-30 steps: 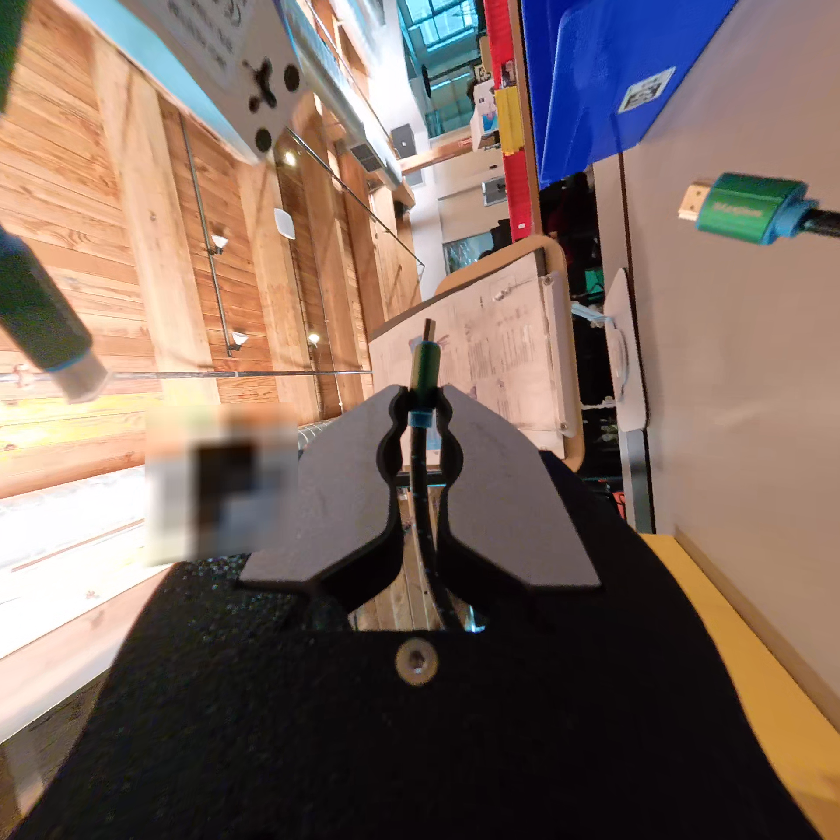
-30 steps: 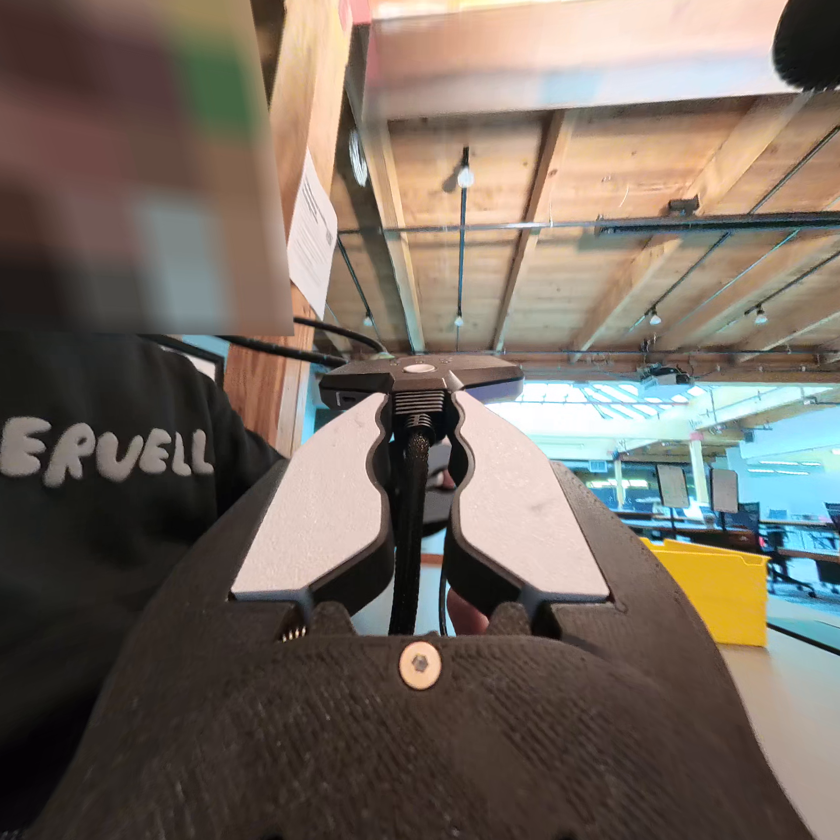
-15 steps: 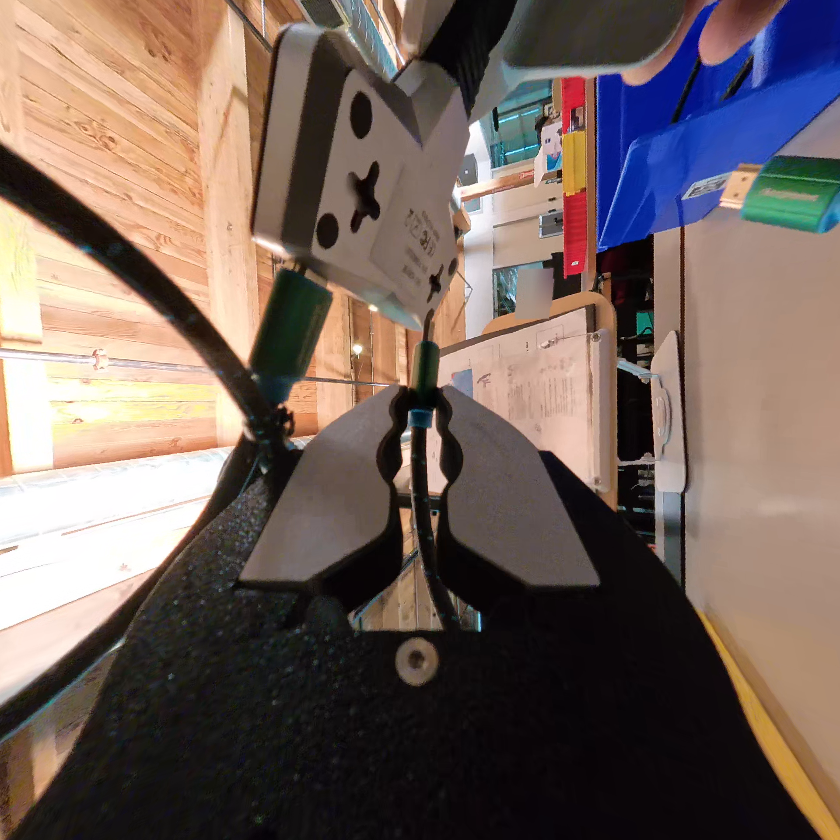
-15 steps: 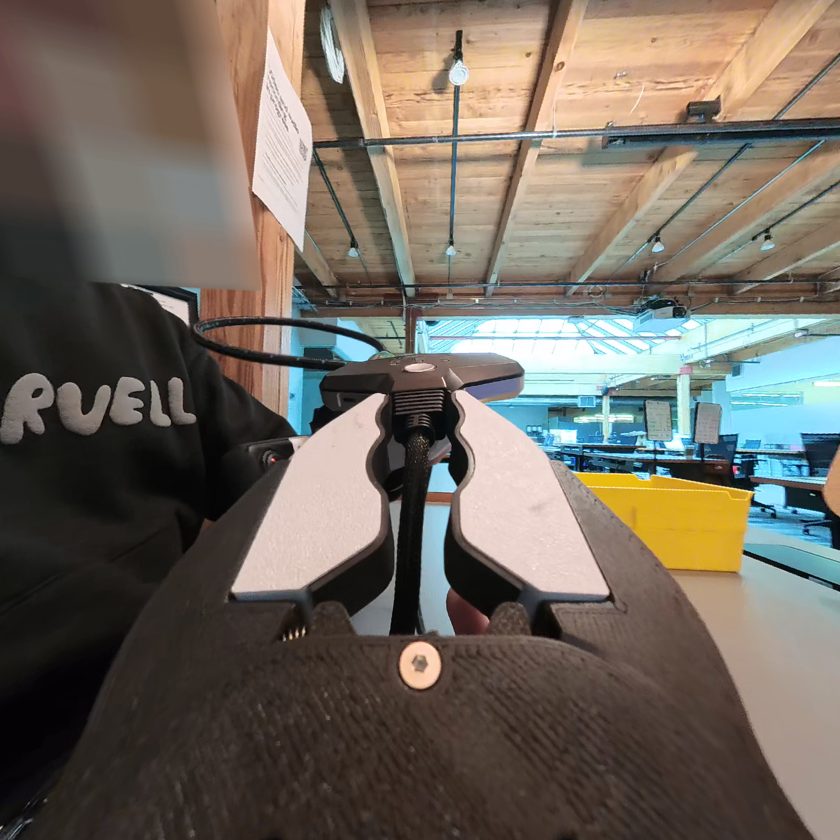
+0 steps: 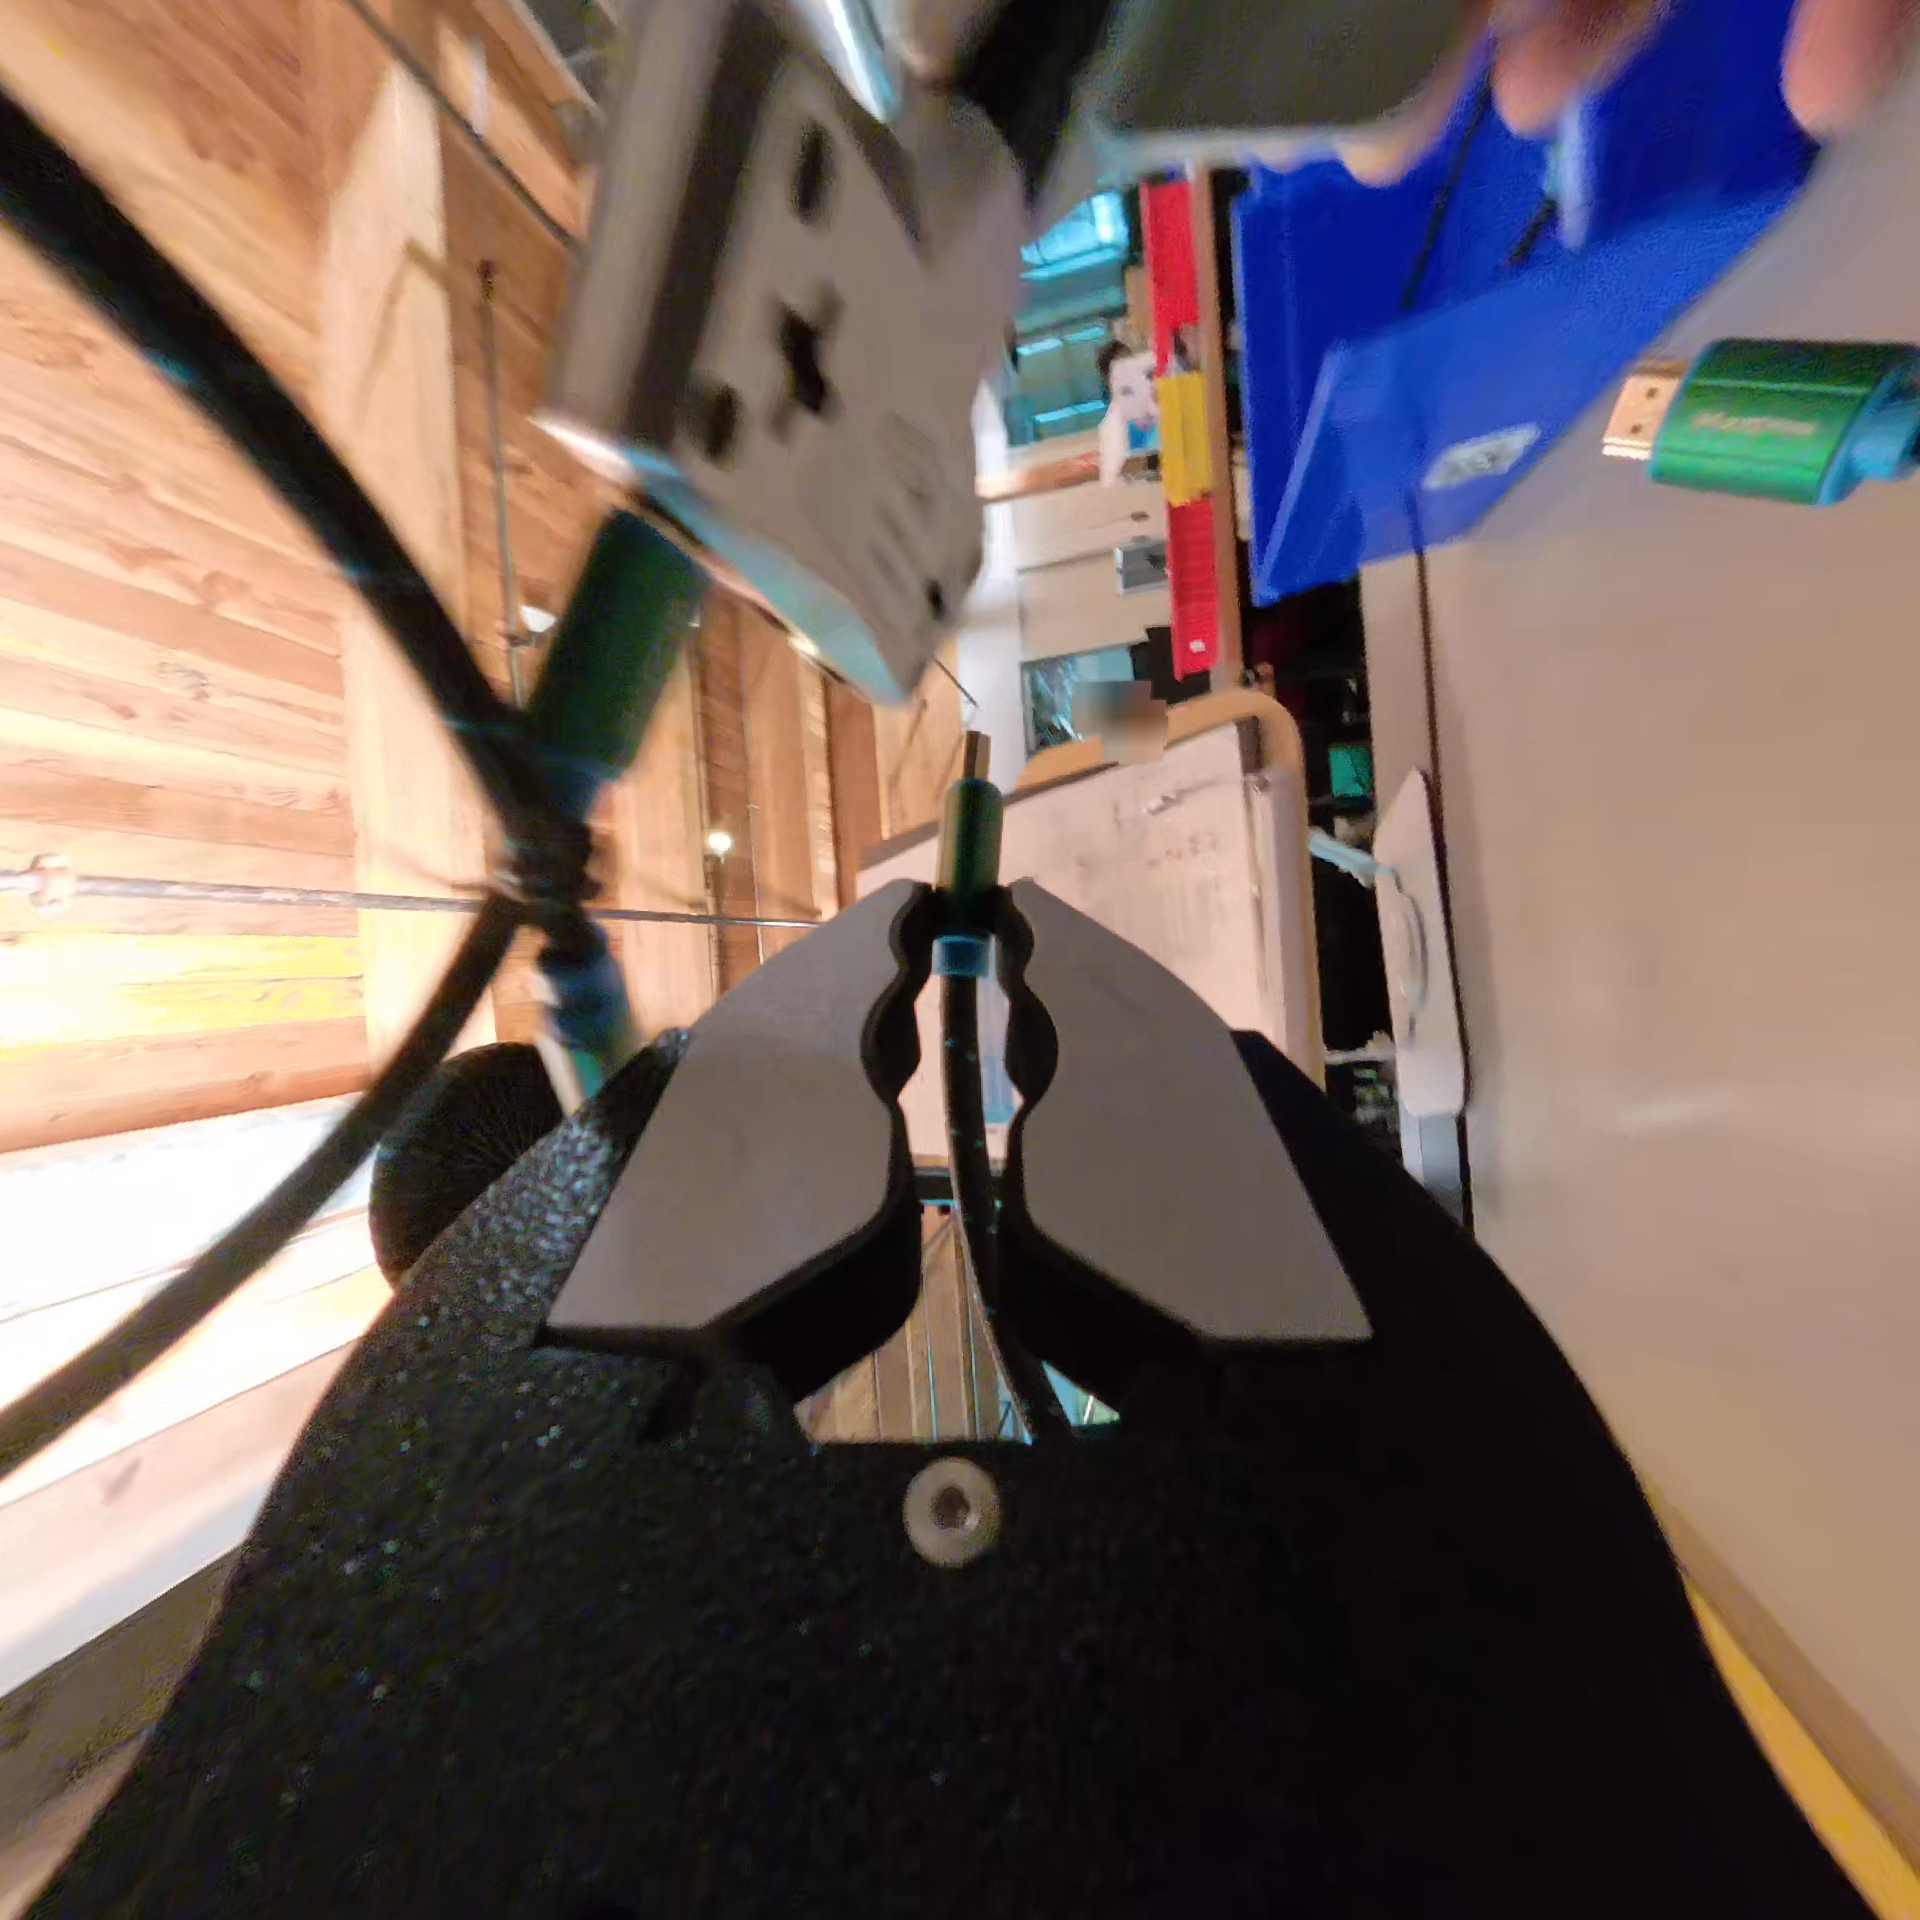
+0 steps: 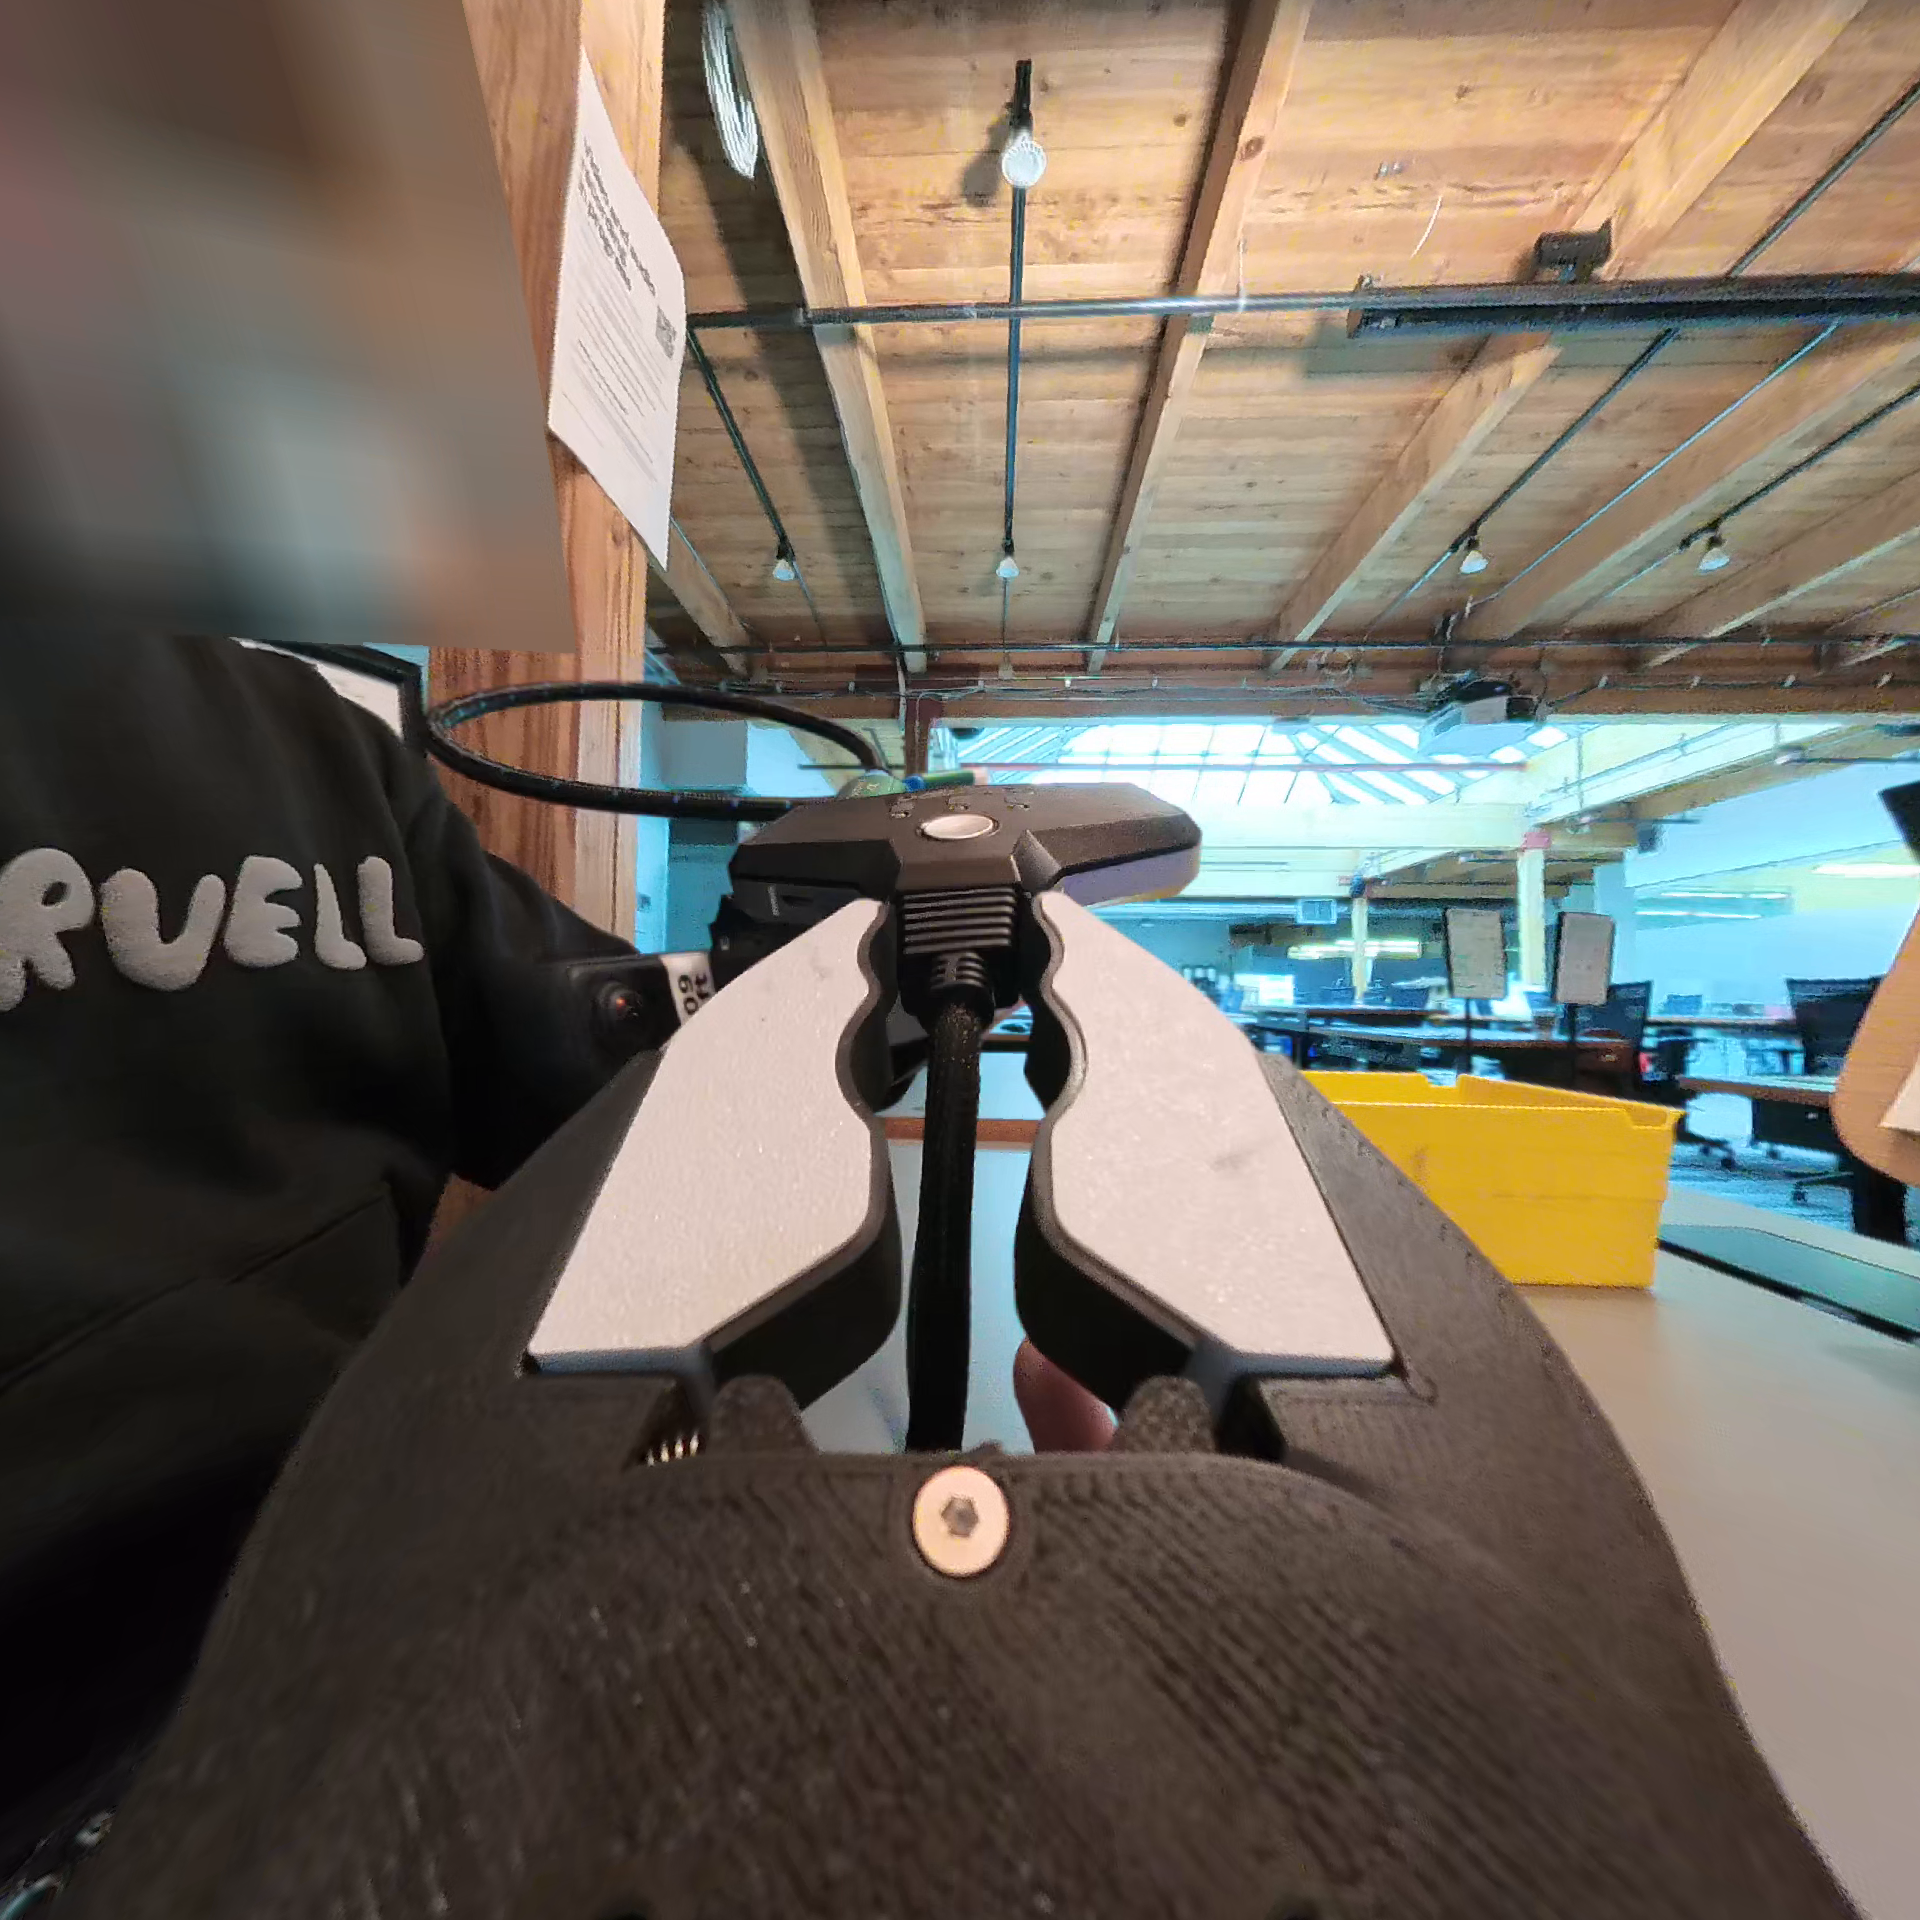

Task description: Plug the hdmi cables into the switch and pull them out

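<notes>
My left gripper (image 5: 964, 914) is shut on a green HDMI plug (image 5: 968, 831) whose metal tip points up toward the switch. The grey underside of the switch (image 5: 790, 364) hangs above it, blurred, a short gap from the tip. One green plug (image 5: 613, 644) sits in the switch's lower left edge with its black cable (image 5: 270, 447) looping away. A third green plug (image 5: 1766, 436) lies on the table at the right. My right gripper (image 6: 961, 935) is shut on the ribbed neck of the switch's own black cable (image 6: 940, 1174), holding the black switch (image 6: 966, 836) up.
A blue bin (image 5: 1475, 312) stands at the far end of the grey table (image 5: 1662, 935). A yellow bin (image 6: 1496, 1174) sits on the table in the right wrist view. A person in a black sweatshirt (image 6: 187, 1091) is close on the left. A wooden post (image 6: 561, 499) stands behind.
The switch has swung into the left wrist view and come closer above my held plug. The right wrist view has tilted down, showing more table and the yellow bin.
</notes>
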`<state>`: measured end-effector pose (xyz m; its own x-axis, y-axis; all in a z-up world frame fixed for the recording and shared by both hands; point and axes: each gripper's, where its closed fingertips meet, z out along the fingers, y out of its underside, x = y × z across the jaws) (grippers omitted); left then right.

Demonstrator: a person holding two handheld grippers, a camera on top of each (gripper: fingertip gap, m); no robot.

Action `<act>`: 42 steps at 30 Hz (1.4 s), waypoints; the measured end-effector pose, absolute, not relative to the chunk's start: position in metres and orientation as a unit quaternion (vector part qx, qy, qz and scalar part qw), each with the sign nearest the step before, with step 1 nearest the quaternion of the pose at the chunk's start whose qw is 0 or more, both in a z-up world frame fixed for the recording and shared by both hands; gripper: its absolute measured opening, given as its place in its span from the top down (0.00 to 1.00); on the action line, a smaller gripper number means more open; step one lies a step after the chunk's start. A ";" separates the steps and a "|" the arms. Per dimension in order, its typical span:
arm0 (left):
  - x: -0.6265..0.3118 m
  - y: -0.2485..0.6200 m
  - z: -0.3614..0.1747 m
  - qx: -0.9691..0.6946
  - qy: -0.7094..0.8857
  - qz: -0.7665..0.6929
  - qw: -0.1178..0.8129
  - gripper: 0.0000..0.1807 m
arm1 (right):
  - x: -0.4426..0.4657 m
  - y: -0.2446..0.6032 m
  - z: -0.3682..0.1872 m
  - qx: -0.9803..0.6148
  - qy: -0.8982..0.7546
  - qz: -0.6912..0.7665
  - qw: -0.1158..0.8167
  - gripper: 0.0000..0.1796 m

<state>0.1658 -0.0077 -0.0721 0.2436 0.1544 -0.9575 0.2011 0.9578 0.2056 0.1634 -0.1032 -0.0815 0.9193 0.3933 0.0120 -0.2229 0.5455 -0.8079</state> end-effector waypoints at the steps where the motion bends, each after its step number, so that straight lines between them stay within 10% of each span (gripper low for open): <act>1: 0.171 0.000 -0.079 0.146 0.625 0.001 0.767 0.94 | 0.165 -0.105 -0.081 -0.442 -0.097 0.167 0.876 0.88; 16: 0.150 0.094 0.012 0.202 0.696 0.015 0.689 0.94 | 0.179 -0.105 -0.096 -0.490 -0.084 0.108 0.861 0.88; 26: 0.142 0.041 -0.049 0.238 0.824 0.027 0.514 0.94 | 0.155 -0.073 -0.120 -0.566 -0.139 0.101 0.807 0.87; 42: 0.154 0.002 -0.079 0.193 0.809 0.045 0.553 0.94 | 0.151 -0.086 -0.104 -0.510 -0.138 0.142 0.837 0.88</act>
